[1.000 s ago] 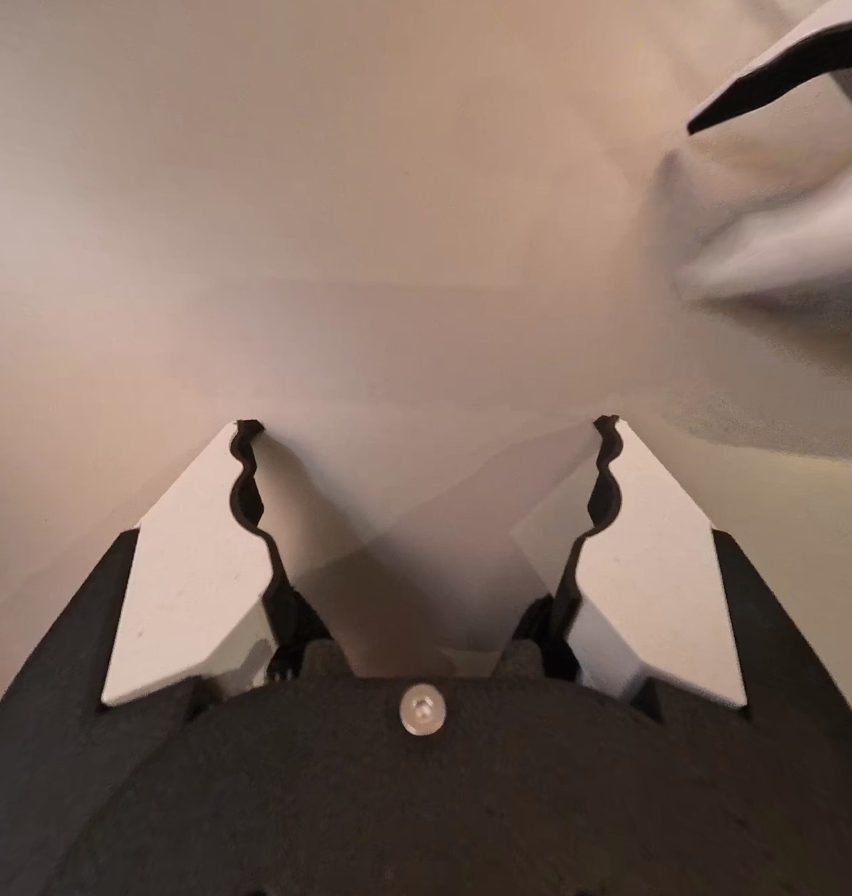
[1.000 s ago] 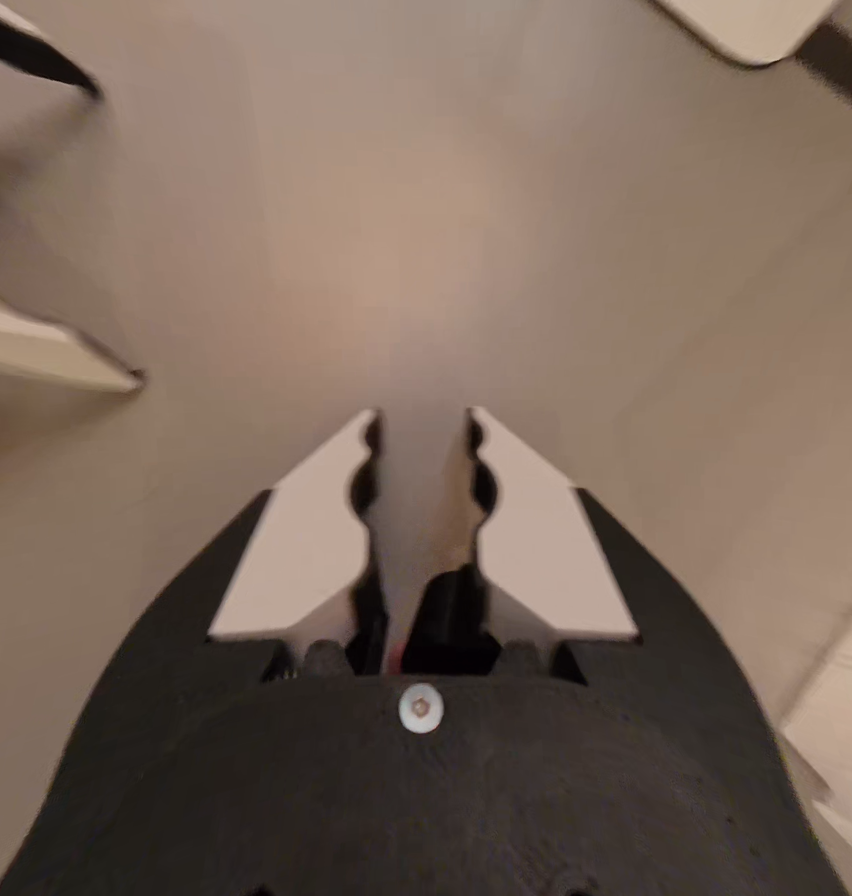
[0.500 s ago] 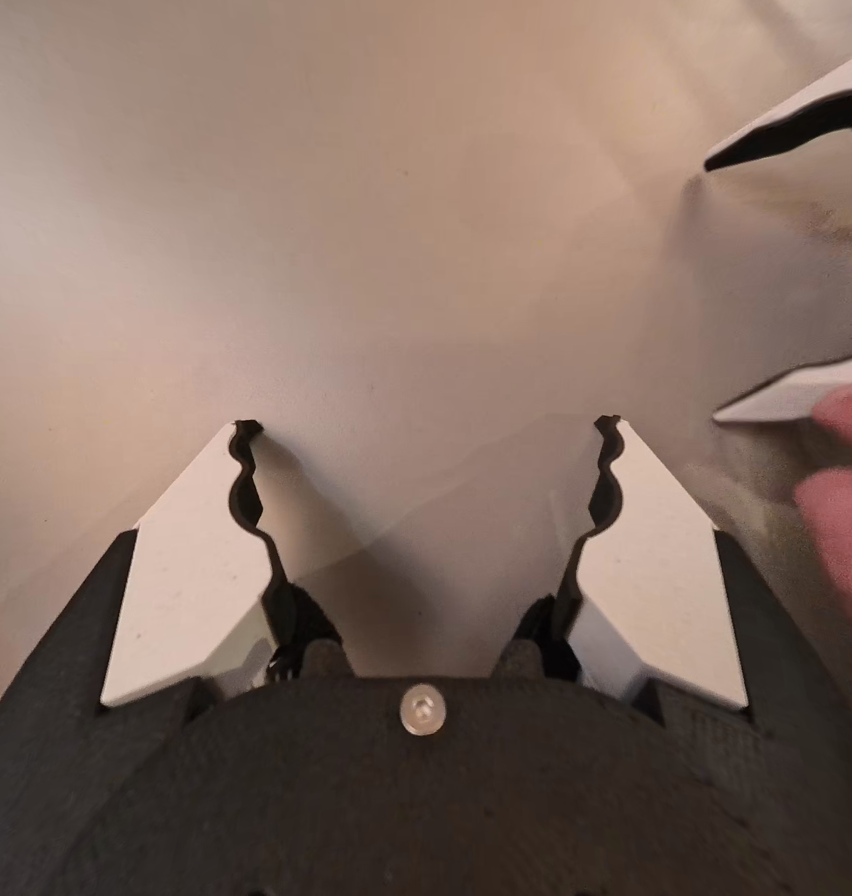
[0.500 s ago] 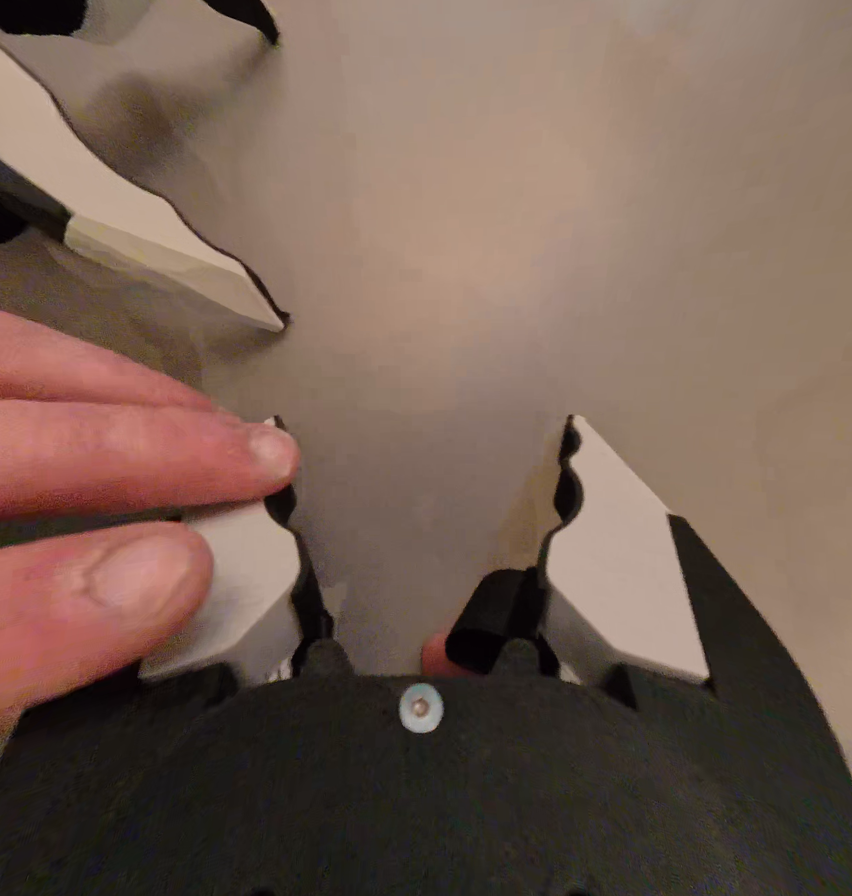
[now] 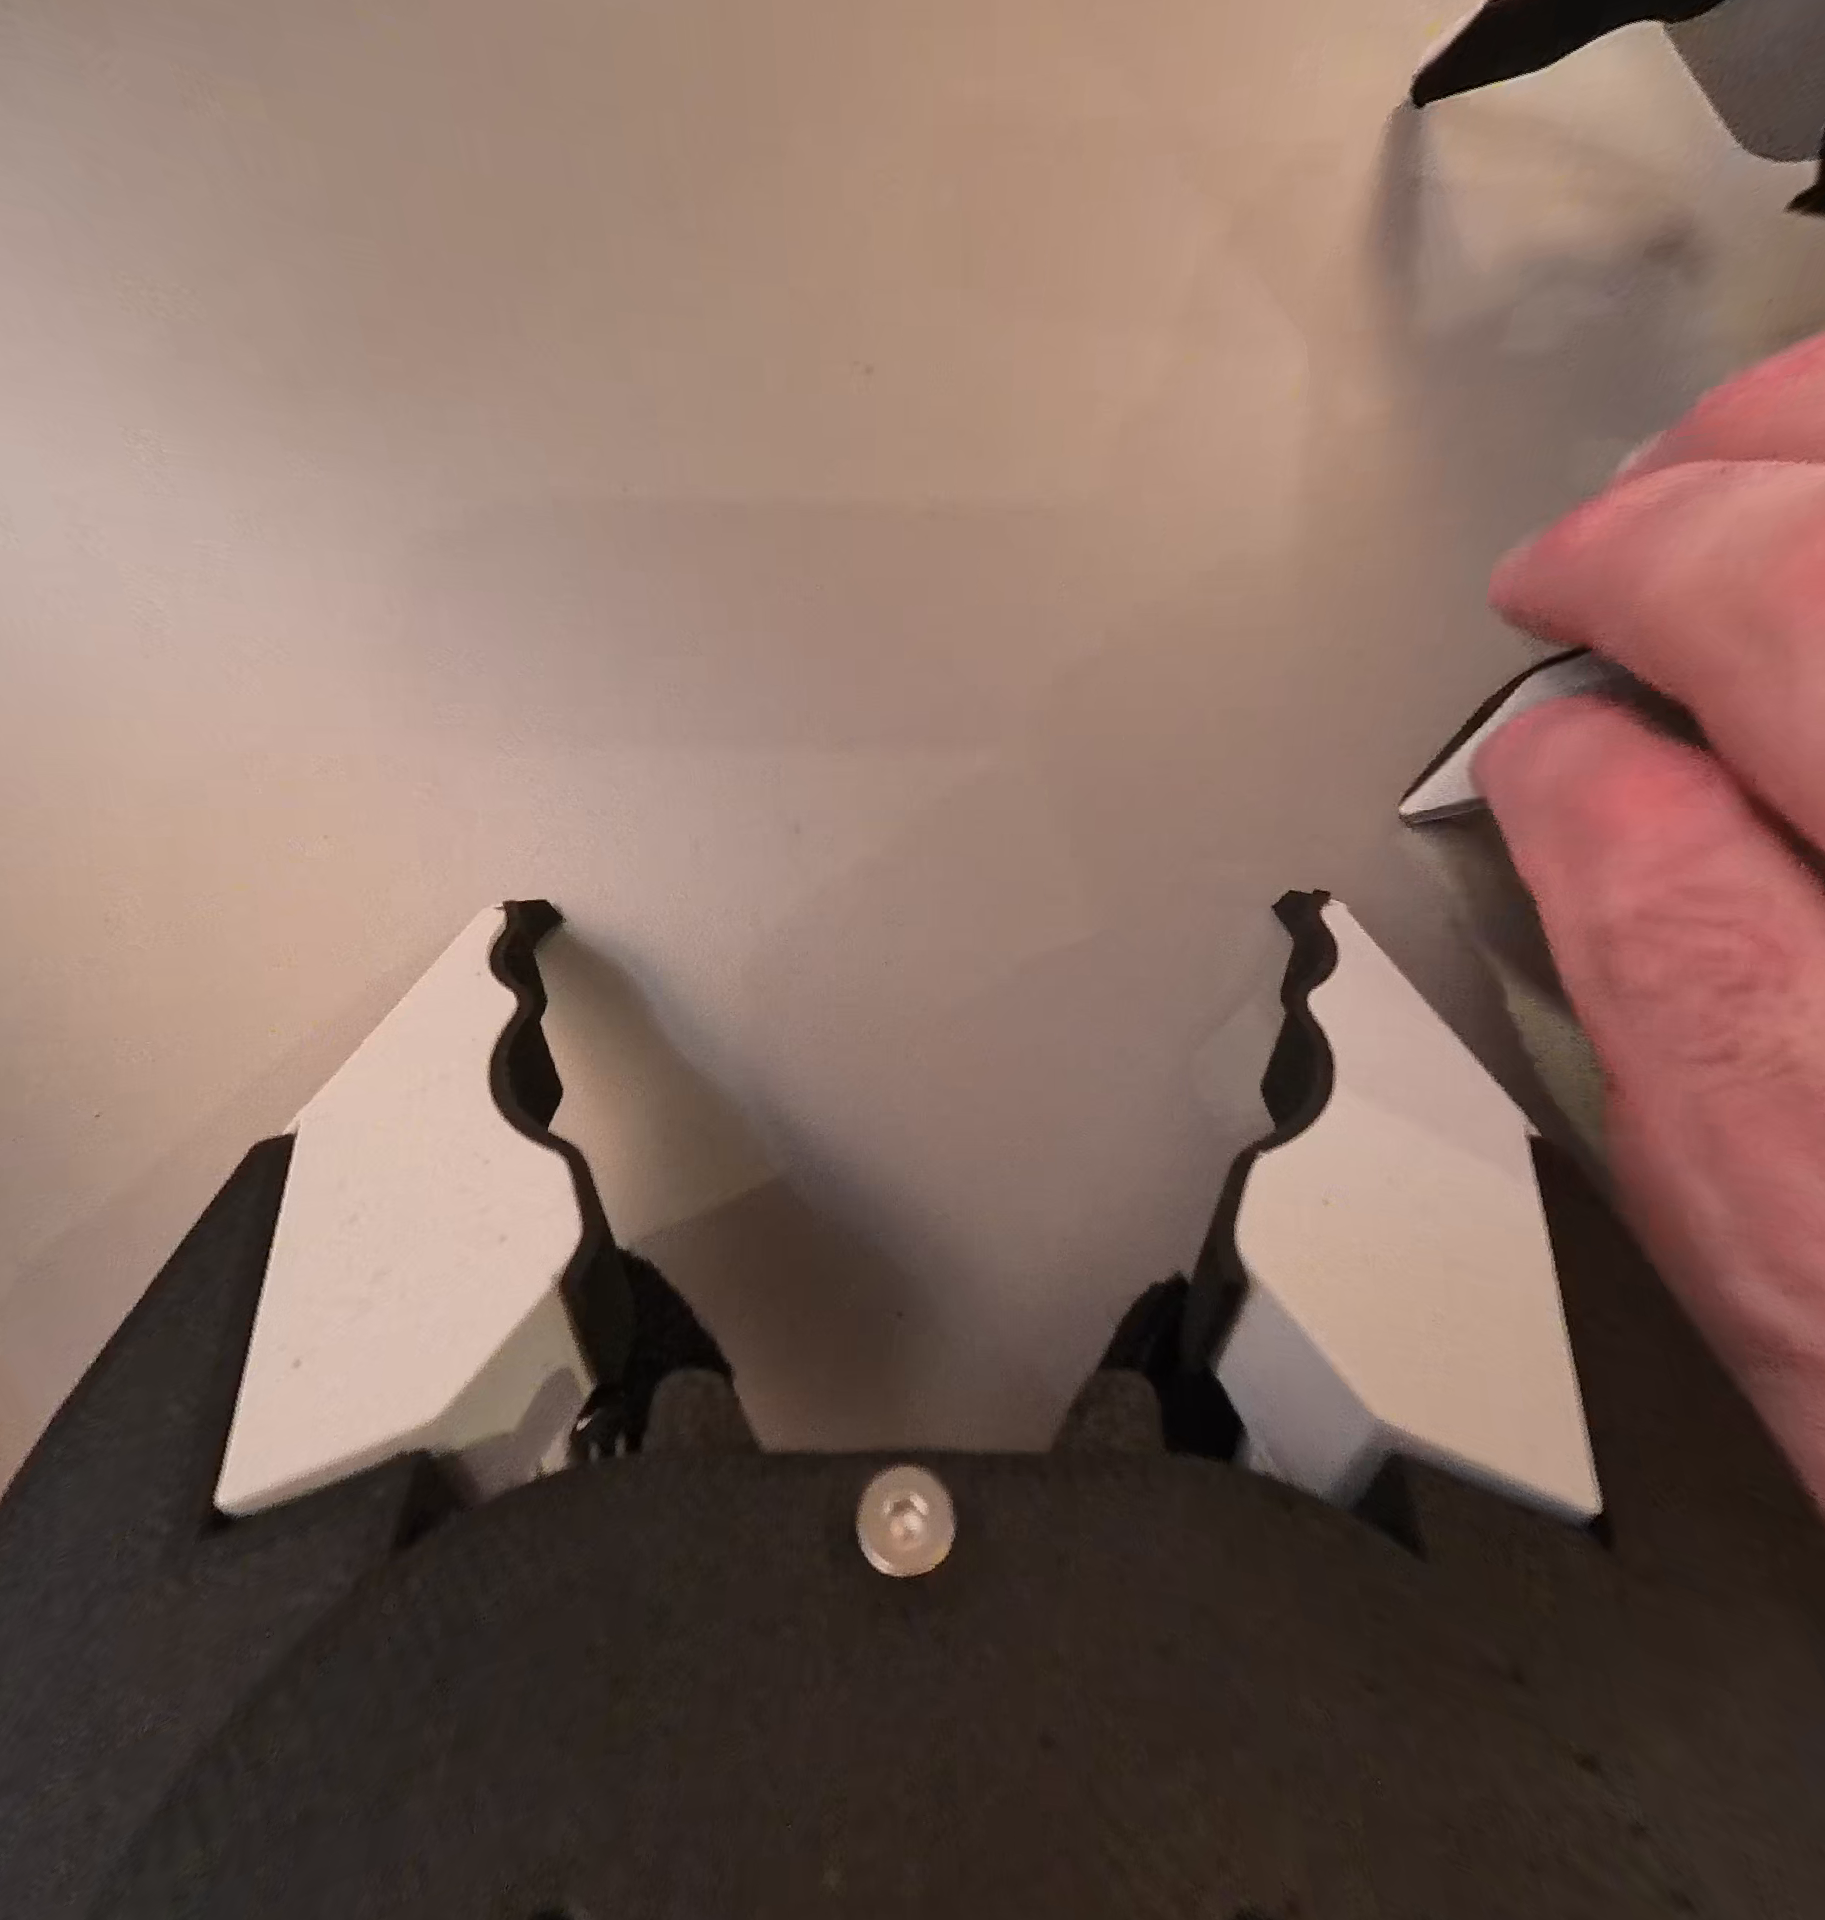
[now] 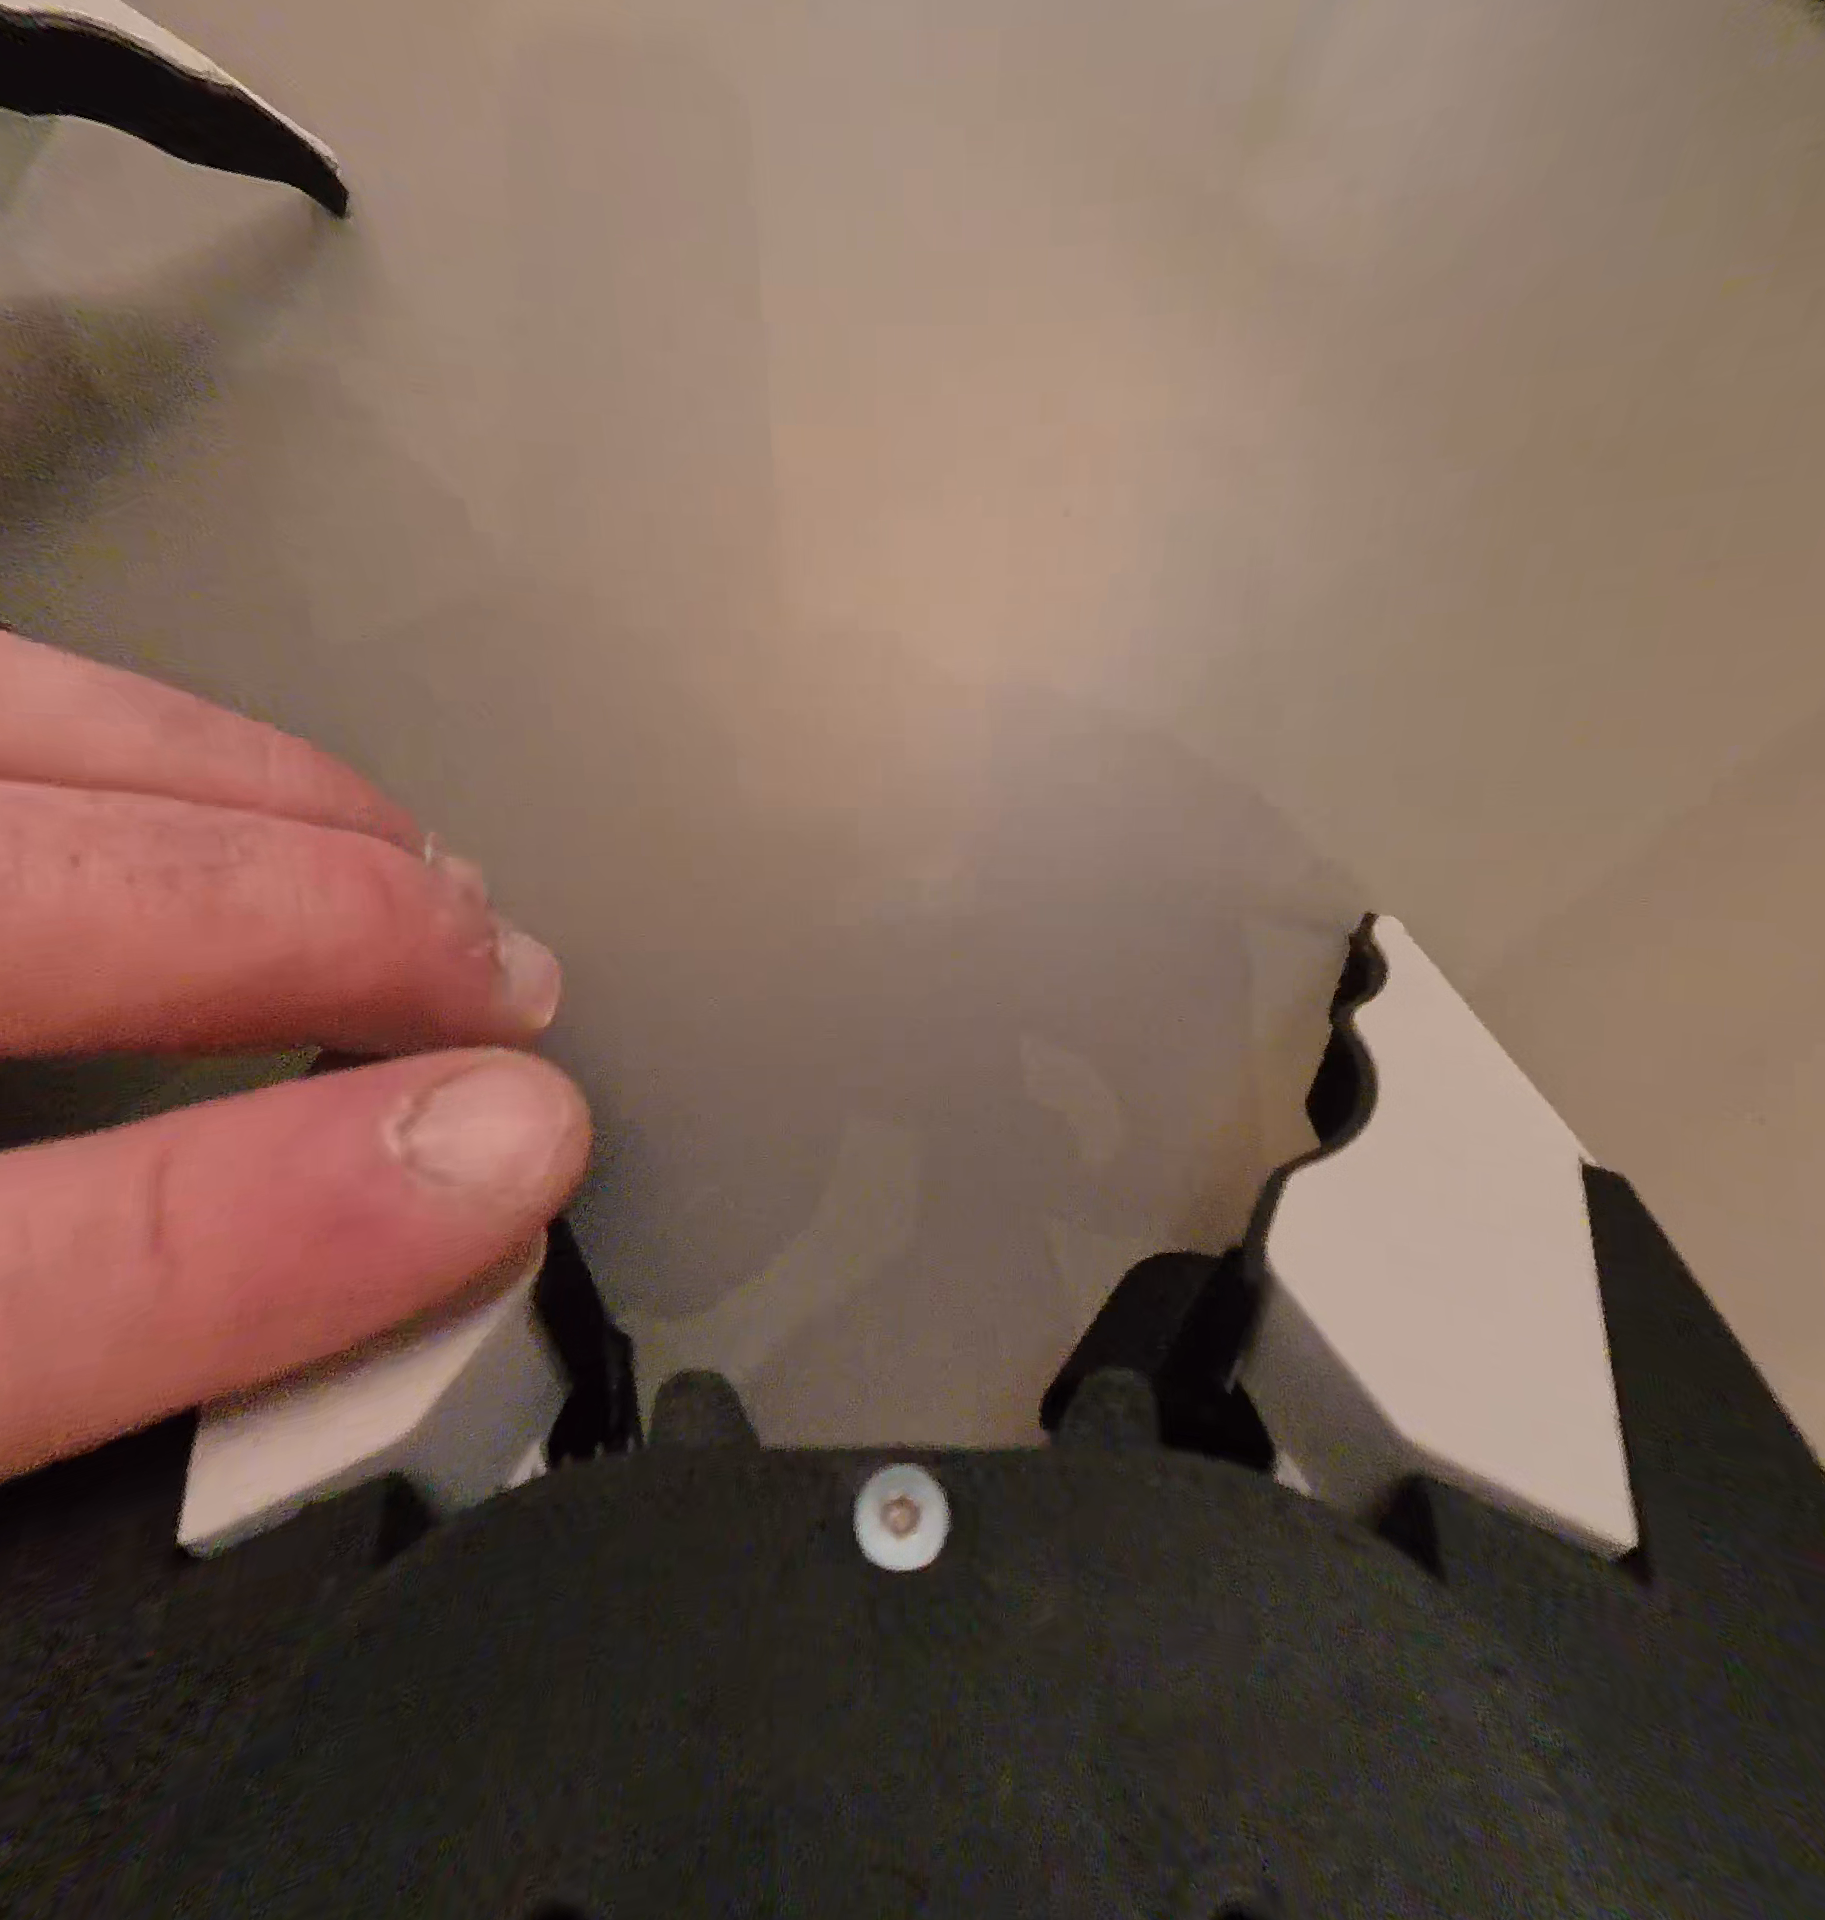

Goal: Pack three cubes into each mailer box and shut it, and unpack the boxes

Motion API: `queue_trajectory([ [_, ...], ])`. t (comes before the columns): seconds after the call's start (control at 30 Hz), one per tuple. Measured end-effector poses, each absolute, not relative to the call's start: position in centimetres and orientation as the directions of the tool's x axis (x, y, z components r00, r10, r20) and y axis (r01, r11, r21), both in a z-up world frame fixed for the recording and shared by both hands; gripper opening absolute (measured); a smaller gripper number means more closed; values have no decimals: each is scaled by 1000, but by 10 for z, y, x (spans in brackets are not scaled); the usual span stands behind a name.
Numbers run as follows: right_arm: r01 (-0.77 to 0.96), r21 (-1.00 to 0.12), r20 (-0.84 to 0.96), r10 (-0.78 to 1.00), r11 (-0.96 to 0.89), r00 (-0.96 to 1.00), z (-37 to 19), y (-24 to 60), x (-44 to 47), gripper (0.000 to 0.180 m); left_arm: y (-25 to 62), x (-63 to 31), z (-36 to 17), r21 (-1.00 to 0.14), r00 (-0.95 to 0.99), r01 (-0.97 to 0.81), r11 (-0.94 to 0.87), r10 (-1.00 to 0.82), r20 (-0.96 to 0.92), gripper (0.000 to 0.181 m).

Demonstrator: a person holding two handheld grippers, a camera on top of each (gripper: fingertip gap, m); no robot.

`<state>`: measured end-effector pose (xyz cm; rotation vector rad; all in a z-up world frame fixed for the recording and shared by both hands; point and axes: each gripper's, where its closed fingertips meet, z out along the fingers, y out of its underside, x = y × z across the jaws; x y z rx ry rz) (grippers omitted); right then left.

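Note:
No cube or mailer box is in view. My left gripper (image 5: pixel 913 914) is open and empty, low over a plain beige tabletop (image 5: pixel 783 416). My right gripper (image 6: pixel 939 935) is open wide and empty over the same tabletop (image 6: pixel 991 416). A person's hand (image 6: pixel 264 987) lies on its left finger and hides the tip. Its right finger (image 6: pixel 1459 1195) is bare. In the left wrist view the same hand (image 5: pixel 1666 831) covers a white finger (image 5: pixel 1448 784) of the right gripper at the right edge.
A dark-edged finger (image 6: pixel 160 104) of the left gripper shows at the top left of the right wrist view. Another finger (image 5: pixel 1510 52) of the right gripper shows at the top right of the left wrist view. The two grippers sit close, side by side.
My right gripper has gone from nearly shut to wide open. A hand has come in and rests on its left finger. My left gripper has stayed open and still.

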<state>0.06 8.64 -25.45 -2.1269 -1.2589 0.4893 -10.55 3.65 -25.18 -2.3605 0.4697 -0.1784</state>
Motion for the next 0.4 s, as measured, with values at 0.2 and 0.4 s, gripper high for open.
queue_trajectory([
  [0.2, 651, -668, -6, 877, -361, 480, -255, 86, 0, 155, 36, -106, -252, -676, 924, -283, -680, -382, -3, 137],
  [0.4, 655, -665, -7, 879, -360, 477, -255, 87, 0, 155, 36, -106, -252, -676, 924, -283, -680, -382, -3, 137],
])
